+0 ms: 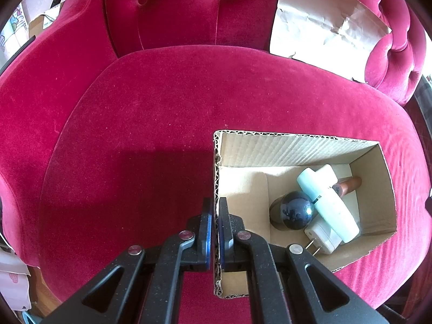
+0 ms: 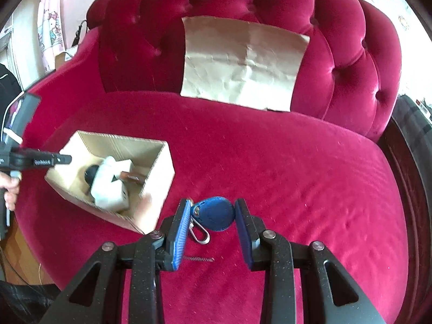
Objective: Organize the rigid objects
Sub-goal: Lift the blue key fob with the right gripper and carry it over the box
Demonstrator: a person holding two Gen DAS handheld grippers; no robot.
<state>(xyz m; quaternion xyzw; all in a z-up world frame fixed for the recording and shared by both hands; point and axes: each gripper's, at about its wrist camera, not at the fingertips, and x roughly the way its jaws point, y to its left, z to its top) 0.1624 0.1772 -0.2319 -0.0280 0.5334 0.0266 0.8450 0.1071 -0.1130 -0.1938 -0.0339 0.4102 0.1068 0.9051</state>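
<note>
A cardboard box (image 1: 297, 148) sits on the red velvet sofa seat (image 1: 162, 108). Inside lie a dark ball (image 1: 293, 210), a pale mint bottle (image 1: 328, 202), a white plug adapter (image 1: 322, 239) and a brown tube (image 1: 348, 185). My left gripper (image 1: 215, 216) is shut on the box's left wall (image 1: 216, 178). It also shows in the right wrist view (image 2: 64, 158), at the box (image 2: 159, 172). My right gripper (image 2: 213, 210) holds a blue key fob (image 2: 216, 213) with a metal clip (image 2: 199, 233) between its jaws, above the seat.
A crumpled sheet of brown paper (image 2: 240, 62) leans on the tufted sofa back (image 2: 270, 5). It also shows in the left wrist view (image 1: 324, 24). The sofa's armrests curve round both sides. Wooden floor (image 2: 16, 256) lies at lower left.
</note>
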